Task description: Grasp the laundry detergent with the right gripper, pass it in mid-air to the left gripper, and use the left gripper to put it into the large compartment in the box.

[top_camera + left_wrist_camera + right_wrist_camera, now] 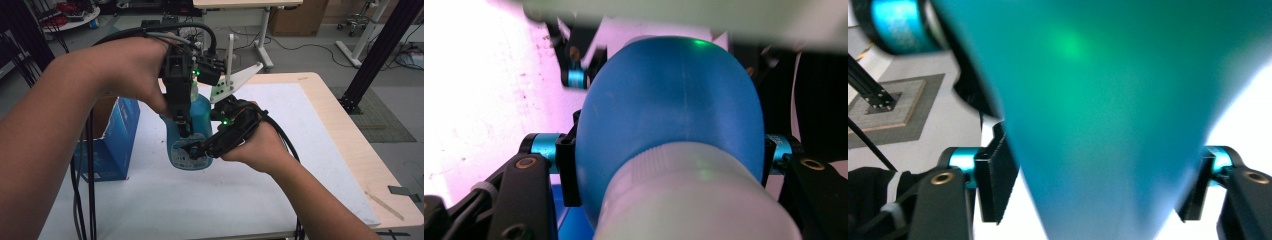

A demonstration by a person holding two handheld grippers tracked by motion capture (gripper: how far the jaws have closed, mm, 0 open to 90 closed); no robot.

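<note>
A blue bottle (202, 114) with a pale label is held up over the white mat. My left gripper (185, 125) comes down from above and is shut on its rounded upper body. In the left gripper view both pads press the blue bottle (669, 100) just below its white collar, at my left gripper (668, 159). My right gripper (195, 150) reaches in from the right at the bottle's lower part. In the right gripper view the bottle (1098, 100) stands blurred between the jaws of my right gripper (1098, 175), with thin bright gaps beside the pads.
A blue carton (112, 142) stands at the table's left edge. The white mat (300, 150) covers most of the wooden table (352, 150). A black frame post (380, 50) rises at the far right. Cables hang down at the left.
</note>
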